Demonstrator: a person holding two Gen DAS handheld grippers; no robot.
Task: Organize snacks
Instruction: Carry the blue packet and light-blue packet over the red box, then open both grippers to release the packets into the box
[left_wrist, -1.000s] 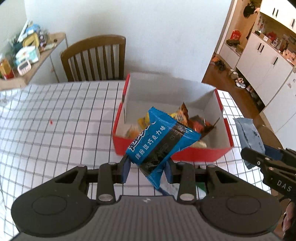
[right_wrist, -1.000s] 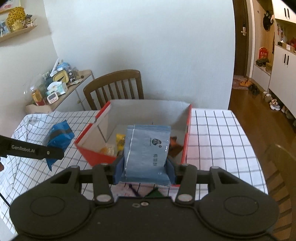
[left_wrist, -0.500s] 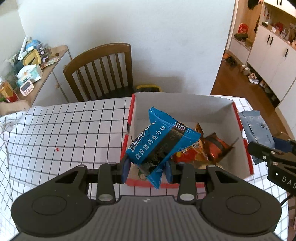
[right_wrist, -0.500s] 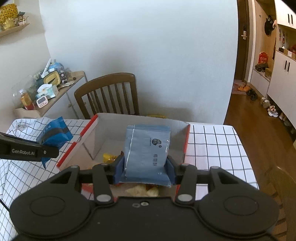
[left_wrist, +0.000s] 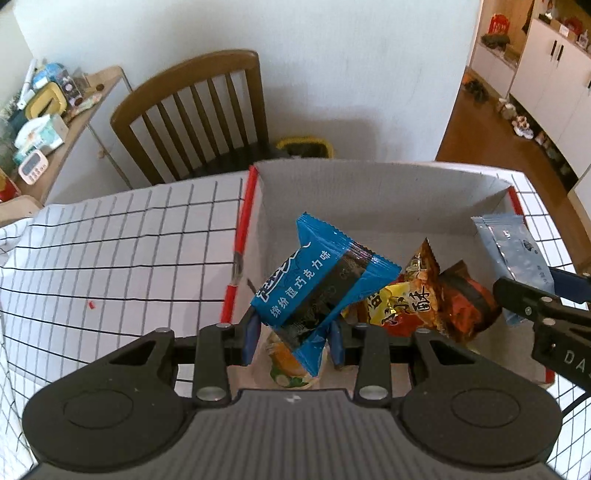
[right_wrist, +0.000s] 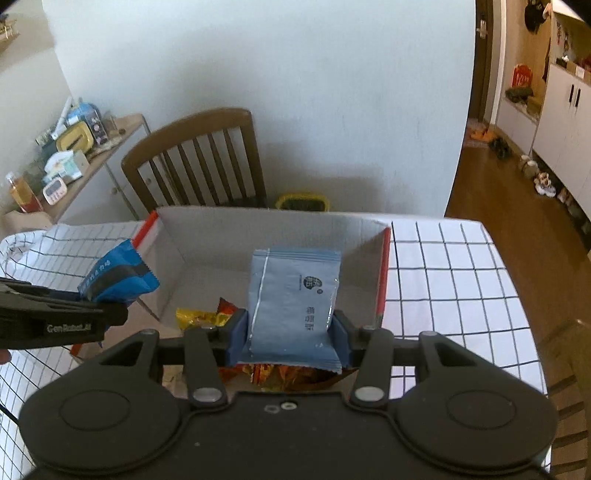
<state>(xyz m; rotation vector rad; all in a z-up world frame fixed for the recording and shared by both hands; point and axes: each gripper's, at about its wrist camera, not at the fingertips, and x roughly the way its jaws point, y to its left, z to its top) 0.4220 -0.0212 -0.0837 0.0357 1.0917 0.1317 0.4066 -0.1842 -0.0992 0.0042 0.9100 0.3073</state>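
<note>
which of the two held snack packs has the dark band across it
The bright blue pack in the left gripper; the right gripper holds a plain pale blue pack.

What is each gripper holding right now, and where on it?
The left gripper pinches the bright blue snack packet at its lower end. The right gripper clamps the pale blue packet by its lower side edges.

Home dining room: wooden chair (left_wrist: 192, 122), checked-cloth worktop (left_wrist: 122, 240), cluttered sideboard (right_wrist: 85, 147), white cabinets (left_wrist: 546, 77), shoes along hallway floor.
</note>
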